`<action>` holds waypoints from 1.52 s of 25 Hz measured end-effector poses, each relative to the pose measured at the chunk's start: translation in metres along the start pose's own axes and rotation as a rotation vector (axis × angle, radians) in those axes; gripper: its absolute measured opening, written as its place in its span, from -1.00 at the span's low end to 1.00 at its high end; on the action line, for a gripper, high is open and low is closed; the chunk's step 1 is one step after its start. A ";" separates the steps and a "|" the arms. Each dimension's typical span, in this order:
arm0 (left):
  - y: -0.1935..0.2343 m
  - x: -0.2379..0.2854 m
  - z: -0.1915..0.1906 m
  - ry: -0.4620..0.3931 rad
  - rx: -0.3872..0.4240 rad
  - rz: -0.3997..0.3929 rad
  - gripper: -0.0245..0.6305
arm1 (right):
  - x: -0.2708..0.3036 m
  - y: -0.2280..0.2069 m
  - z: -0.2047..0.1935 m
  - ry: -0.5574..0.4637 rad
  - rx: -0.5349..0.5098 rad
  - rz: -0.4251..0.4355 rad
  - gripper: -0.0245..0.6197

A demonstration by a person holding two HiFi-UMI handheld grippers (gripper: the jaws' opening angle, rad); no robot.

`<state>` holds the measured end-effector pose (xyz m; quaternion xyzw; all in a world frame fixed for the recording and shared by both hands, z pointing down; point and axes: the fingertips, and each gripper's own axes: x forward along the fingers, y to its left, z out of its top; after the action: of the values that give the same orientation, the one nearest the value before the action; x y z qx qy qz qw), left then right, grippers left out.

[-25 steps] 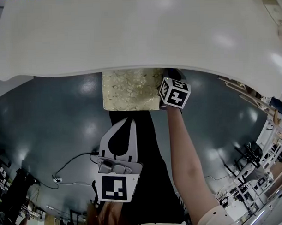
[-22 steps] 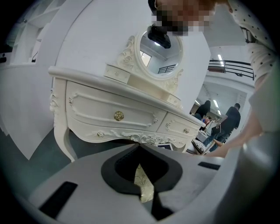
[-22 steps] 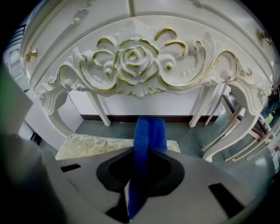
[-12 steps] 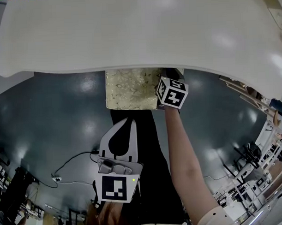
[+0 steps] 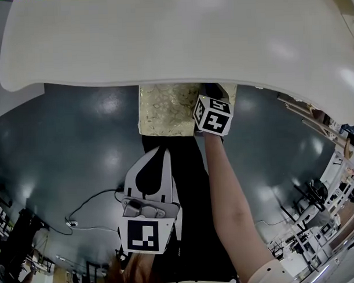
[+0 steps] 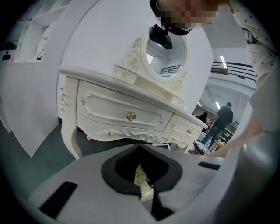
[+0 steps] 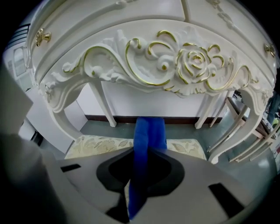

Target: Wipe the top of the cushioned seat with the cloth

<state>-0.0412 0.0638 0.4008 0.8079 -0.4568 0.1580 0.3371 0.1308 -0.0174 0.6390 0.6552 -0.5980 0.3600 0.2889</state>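
The cushioned seat (image 5: 167, 109), pale gold with a floral pattern, stands half under the white dressing table (image 5: 173, 39). My right gripper (image 5: 212, 115) reaches over the seat's right part; the table edge hides its jaws in the head view. In the right gripper view it (image 7: 140, 175) is shut on a blue cloth (image 7: 148, 140), which hangs forward over the cushion (image 7: 98, 145). My left gripper (image 5: 163, 151) is held back above the floor, short of the seat, shut and holding nothing. Past its jaws (image 6: 148, 192) a sliver of cushion (image 6: 141, 178) shows.
The dressing table's carved gold-trimmed apron (image 7: 166, 61) hangs low over the seat, with its legs (image 7: 105, 107) on either side. A cable (image 5: 92, 202) lies on the dark floor at left. Wooden frames (image 5: 315, 124) stand to the right. A person (image 6: 224, 119) stands far behind.
My right gripper has slid a little left across the seat with the cloth. The left gripper has stayed put.
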 end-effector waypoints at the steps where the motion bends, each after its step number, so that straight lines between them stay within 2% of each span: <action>1: 0.002 0.000 0.001 -0.002 -0.001 0.002 -0.93 | 0.000 0.002 0.000 0.004 -0.002 0.001 -0.75; 38: 0.019 -0.007 0.010 -0.029 -0.022 0.027 -0.93 | 0.006 0.059 0.001 0.011 -0.023 0.048 -0.75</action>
<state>-0.0617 0.0545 0.3973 0.8002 -0.4742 0.1458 0.3370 0.0723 -0.0283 0.6403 0.6353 -0.6161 0.3635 0.2908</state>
